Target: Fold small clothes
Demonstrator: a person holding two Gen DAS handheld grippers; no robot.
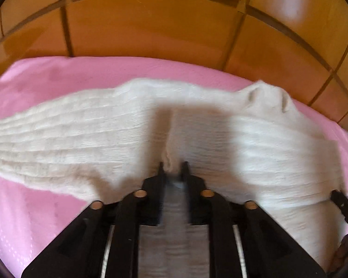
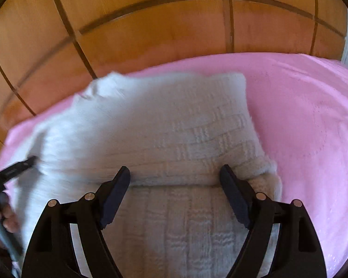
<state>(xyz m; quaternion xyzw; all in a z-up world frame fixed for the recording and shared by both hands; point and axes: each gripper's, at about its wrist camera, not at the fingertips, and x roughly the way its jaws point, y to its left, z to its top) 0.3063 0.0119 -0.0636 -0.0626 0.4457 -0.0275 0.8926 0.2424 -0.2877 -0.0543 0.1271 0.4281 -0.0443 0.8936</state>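
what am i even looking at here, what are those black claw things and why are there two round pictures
The black claws are two hand-held grippers; a person holds one in each hand, and there is no robot arm. Each carries a wide-angle camera looking forward along its two fingers, which is why the pictures look round and bent.

One picture is from the left gripper. Its fingers are nearly together, pinching a ridge of a cream knitted garment.

The other is from the right gripper. Its fingers stand wide apart over a folded edge of the same cream knit and hold nothing. At its left edge you can see the other gripper and the hand holding it.

The knit lies on a pink cloth, with orange-brown tiles behind.
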